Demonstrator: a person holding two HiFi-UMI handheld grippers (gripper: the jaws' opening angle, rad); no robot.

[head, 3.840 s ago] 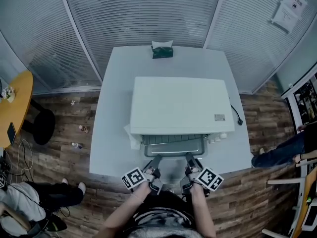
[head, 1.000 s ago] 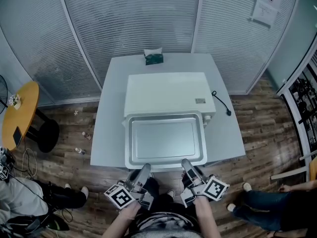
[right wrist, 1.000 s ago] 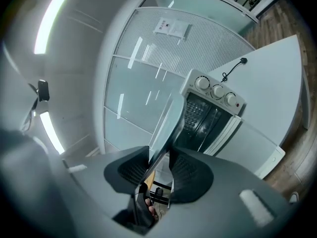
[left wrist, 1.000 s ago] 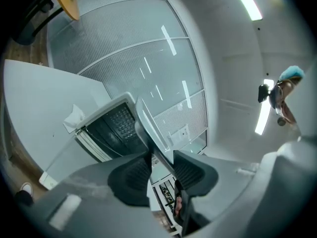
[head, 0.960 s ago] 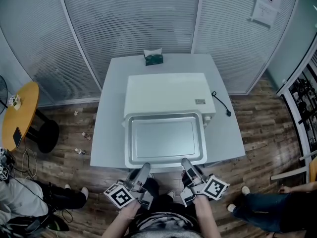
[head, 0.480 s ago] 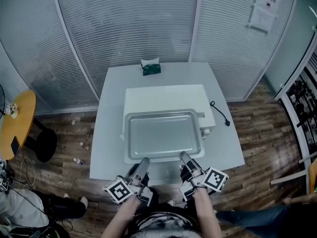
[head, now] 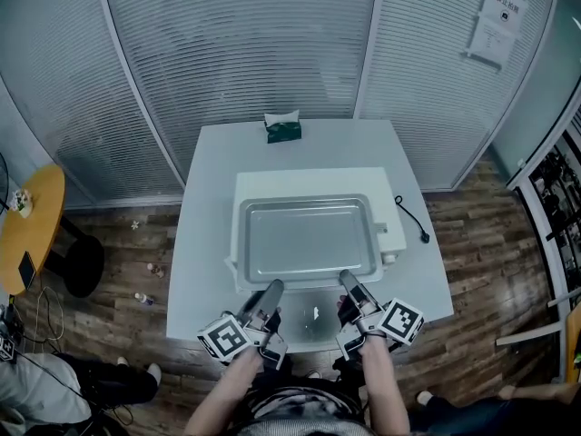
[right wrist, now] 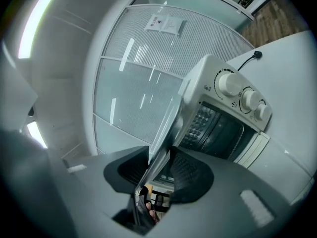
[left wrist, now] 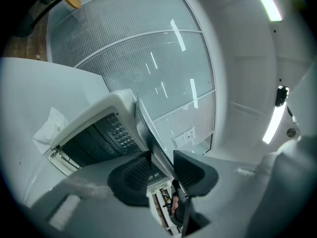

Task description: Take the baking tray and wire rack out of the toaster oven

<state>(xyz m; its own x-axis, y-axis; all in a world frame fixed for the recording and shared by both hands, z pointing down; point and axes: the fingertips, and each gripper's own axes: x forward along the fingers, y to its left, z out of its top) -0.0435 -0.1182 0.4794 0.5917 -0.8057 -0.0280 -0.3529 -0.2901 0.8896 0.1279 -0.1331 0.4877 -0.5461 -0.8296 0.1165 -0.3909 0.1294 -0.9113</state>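
Metal — one baking tray (head: 307, 241), two tools (head: 272, 289) (head: 346, 281) gripping.

Wall notices (head: 497, 21): printed sheets on glass partition (head: 227, 53), print too small to read.
Toaster oven (right wrist: 208, 71) control panel: small mark beside knobs (right wrist: 229, 85), illegible.

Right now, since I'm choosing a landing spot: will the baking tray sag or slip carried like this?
Probably stiff: the baking tray looks flat though held by one rim. Smooth metal might slip; left gripper and right gripper pinch only that edge.
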